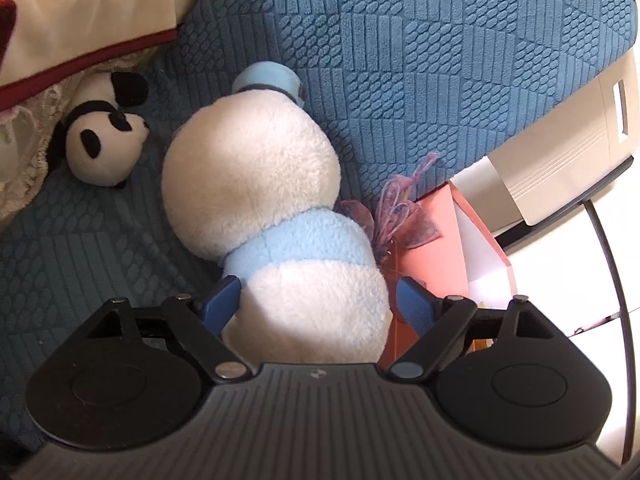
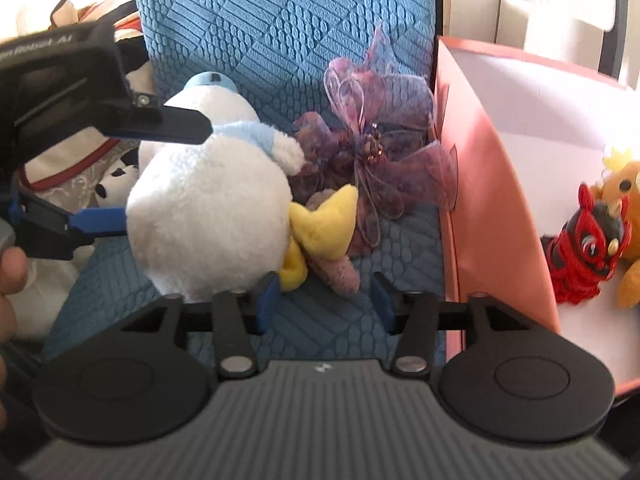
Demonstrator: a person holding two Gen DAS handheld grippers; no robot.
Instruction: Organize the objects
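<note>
A white plush duck (image 1: 256, 184) in a light blue shirt and hat lies on the blue sofa cover (image 1: 400, 60). My left gripper (image 1: 318, 302) straddles its lower body. The left pad touches the fur and the right pad (image 1: 414, 304) stands just clear of it, so the gripper is open. From the right wrist view the same duck (image 2: 208, 208) shows its yellow feet (image 2: 324, 220), with the left gripper's fingers (image 2: 180, 126) above and below it. My right gripper (image 2: 326, 304) is open and holds nothing. It sits just short of the feet and a lilac plush piece (image 2: 340, 272).
A purple organza bow (image 2: 372, 148) lies between the duck and a pink box (image 2: 480, 200). Inside the box are a red plush (image 2: 584, 248) and an orange one (image 2: 624, 216). A panda plush (image 1: 104, 144) lies at the left, under a cream cushion (image 1: 80, 20). A hand (image 2: 8, 280) is at the left edge.
</note>
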